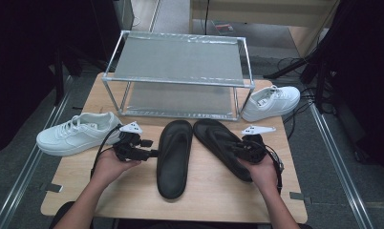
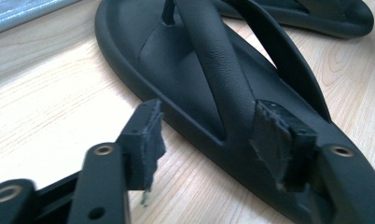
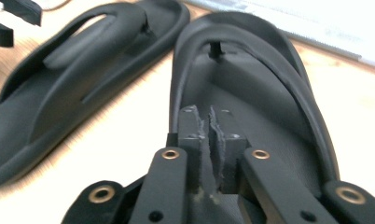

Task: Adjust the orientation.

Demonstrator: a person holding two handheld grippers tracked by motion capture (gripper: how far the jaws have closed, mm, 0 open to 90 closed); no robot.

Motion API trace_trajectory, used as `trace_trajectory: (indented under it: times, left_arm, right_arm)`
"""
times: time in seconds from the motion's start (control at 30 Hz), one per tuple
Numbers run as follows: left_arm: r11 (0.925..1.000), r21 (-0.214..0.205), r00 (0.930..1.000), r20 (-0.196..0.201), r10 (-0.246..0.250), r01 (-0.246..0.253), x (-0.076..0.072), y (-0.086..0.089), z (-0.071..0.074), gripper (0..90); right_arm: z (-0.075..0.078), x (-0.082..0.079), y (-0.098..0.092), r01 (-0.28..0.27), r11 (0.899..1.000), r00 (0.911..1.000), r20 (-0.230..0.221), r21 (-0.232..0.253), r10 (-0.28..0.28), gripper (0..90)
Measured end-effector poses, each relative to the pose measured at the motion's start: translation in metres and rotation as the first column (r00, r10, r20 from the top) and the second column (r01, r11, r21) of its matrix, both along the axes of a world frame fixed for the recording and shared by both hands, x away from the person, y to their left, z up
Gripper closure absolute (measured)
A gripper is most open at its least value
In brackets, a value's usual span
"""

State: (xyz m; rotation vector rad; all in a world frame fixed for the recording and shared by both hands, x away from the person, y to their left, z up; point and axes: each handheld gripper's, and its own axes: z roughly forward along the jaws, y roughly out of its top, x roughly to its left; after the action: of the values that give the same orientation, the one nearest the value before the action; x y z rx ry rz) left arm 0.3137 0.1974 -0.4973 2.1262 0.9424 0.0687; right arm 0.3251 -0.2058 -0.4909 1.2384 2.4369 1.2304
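Sandals: light, soft, bendy rubber. My left tool wide, straddling left sandal edge and strap. My right tool pinched shut over right sandal, gripping nothing.

Two black flip-flops lay on the table, two white sneakers flanked them, and one metal rack stood behind.
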Motion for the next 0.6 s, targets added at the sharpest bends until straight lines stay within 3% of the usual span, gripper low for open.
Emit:
trace_trajectory:
  times: [0.1,0.27,0.33,0.4,0.6]
  left_arm:
    - [1.0,-0.007,1.0,-0.005,0.003,-0.003,0.0,0.0,0.0,53.7]
    - [0.9994,-0.035,0.9993,-0.036,0.0,-0.002,0.003,0.0,-0.001,77.3]
    - [0.9999,-0.003,0.9993,-0.036,-0.011,0.011,0.004,-0.002,-0.001,85.1]
    - [0.9997,0.008,0.999,-0.04,-0.021,0.021,0.006,-0.004,-0.002,89.9]
    - [0.9989,0.035,0.9977,-0.061,-0.03,0.032,0.013,-0.007,-0.01,89.9]
  right_arm:
    - [-0.003,0.001,-0.001,0.003,1.0,0.9999,-0.013,-0.02,-0.003,88.6]
    - [-0.005,0.002,0.001,-0.002,1.0,0.9996,-0.027,-0.031,0.001,90.0]
    - [-0.006,0.003,0.003,0.004,1.0,0.9993,-0.038,-0.031,-0.005,90.0]
    - [-0.007,0.004,0.005,0.001,0.999,0.9989,-0.047,-0.033,-0.002,90.0]
    - [-0.008,0.004,0.009,-0.014,0.999,0.9991,-0.04,-0.05,0.012,90.0]
